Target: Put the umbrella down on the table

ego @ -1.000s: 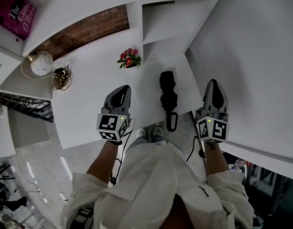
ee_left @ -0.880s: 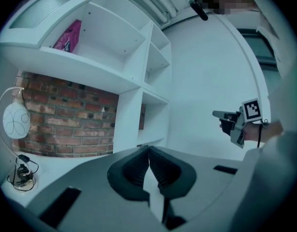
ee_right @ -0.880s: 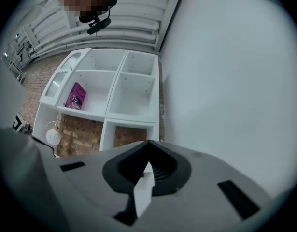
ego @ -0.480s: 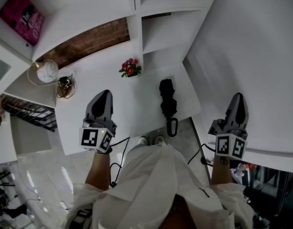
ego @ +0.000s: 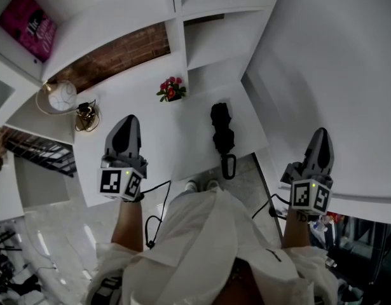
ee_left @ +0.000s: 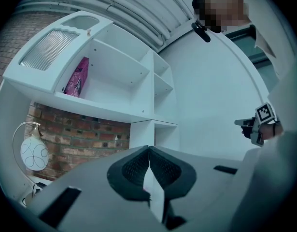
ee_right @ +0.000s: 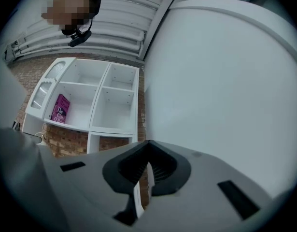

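Note:
The folded black umbrella (ego: 222, 131) lies on the white table (ego: 150, 126), its loop handle (ego: 229, 166) hanging over the near edge. Neither gripper touches it. My left gripper (ego: 126, 122) is held over the table, well left of the umbrella, shut and empty. In the left gripper view its jaws (ee_left: 148, 150) meet at the tips with nothing between them. My right gripper (ego: 321, 137) is held far to the right, beyond the table's edge, against the white wall. Its jaws (ee_right: 147, 145) are also shut and empty.
A small pot of red flowers (ego: 170, 89) stands behind the umbrella. A round lamp (ego: 58, 96) and a gold wire ornament (ego: 87, 113) sit at the table's left. White shelves with a pink book (ego: 30, 21) hang above a brick wall (ego: 119, 53).
Both grippers have moved away from the umbrella, the left one to the left and the right one to the right, and both have risen. The umbrella stays lying on the table.

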Available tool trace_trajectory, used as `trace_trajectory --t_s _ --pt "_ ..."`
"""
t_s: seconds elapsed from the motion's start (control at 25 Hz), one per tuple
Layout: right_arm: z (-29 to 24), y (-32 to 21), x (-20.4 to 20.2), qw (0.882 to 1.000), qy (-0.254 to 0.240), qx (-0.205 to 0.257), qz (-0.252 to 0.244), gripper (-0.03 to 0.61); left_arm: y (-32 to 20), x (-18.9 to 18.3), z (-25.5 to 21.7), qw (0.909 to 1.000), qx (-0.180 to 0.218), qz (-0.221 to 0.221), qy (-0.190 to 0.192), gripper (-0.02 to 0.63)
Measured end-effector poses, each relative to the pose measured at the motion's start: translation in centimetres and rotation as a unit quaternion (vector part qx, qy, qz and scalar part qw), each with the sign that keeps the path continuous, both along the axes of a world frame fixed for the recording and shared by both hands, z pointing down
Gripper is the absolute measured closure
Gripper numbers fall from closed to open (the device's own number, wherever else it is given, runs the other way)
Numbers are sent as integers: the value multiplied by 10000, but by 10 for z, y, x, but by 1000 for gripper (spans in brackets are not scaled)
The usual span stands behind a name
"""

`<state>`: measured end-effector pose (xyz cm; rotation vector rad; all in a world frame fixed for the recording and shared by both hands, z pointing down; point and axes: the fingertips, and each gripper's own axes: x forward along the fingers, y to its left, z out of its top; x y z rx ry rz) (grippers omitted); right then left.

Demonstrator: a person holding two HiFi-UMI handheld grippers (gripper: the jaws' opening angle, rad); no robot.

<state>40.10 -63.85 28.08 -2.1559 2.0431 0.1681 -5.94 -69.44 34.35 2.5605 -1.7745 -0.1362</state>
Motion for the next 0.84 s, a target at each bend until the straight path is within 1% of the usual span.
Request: trace_trajectory --t_s 0.84 --pt "16 -5 -4 9995 -50 -277 -171 561 8 12 7 9999 -108 11 -5 589"
